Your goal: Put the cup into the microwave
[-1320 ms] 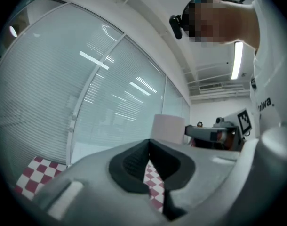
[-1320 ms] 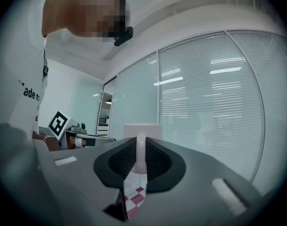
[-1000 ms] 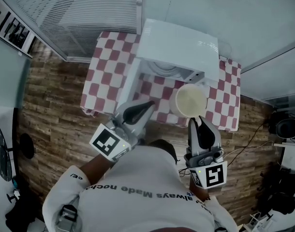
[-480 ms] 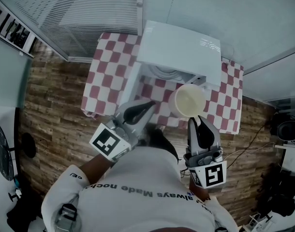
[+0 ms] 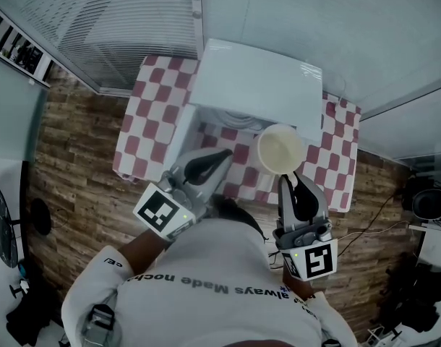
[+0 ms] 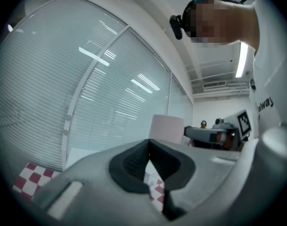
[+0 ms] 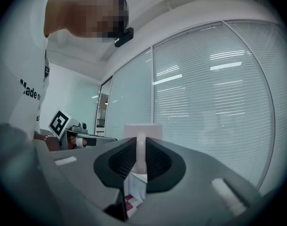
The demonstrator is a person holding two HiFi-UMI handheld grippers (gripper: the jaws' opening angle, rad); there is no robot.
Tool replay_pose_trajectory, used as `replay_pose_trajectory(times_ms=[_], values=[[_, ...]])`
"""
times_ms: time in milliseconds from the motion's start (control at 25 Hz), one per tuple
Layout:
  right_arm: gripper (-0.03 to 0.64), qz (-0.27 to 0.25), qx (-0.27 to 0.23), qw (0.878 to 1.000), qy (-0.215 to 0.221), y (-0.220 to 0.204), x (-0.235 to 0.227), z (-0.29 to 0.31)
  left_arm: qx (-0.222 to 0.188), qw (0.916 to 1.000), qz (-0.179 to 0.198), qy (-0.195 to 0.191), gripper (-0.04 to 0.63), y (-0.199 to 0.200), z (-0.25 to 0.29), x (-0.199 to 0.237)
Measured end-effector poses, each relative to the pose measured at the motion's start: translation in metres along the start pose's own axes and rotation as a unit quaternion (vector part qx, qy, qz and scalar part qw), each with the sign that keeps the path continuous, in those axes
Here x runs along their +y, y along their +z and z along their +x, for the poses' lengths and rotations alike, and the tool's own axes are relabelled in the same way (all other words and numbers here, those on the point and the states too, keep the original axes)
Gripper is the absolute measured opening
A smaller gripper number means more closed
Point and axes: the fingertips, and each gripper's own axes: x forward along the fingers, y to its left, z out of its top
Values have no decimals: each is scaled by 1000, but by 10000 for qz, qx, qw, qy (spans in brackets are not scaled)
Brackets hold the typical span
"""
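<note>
Looking down in the head view, the cup hangs mouth-up in the air just in front of the microwave, whose door appears swung open to the left above a checked table. The right gripper meets the cup's near side. The left gripper hovers beside it, apart from the cup.

Seen from the left gripper view, the left gripper has its jaws pressed together with nothing between them. The cup stands beyond, with the right gripper behind it.

In the right gripper view, the right gripper is clamped tight on the cup's thin handle, and the pale body rises just past the jaws.

The cup looks rigid, smooth and empty, likely light enough for one claw. The handle is the natural place to pinch it, but a slick, narrow handle could let the body swing or twist. A steady, level carry into the opening seems wise, since a knock on the frame could chip it.
</note>
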Motion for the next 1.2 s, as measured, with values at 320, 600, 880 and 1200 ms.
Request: replay_pose_trajectory(times_ms=[320, 600, 880, 1200], values=[[38, 38, -29, 9997, 228, -4, -59, 5, -23, 9997, 37, 234, 5, -2, 56, 2], [38, 47, -95, 9990, 436, -7, -95, 7, -41, 9990, 75, 431, 5, -6, 90, 3], [38, 88, -41, 9985, 535, -13, -109, 21, -22, 9985, -6, 545, 5, -12, 103, 15], [38, 48, -88, 9989, 463, -3, -108, 48, -60, 9989, 25, 465, 5, 3, 106, 39]])
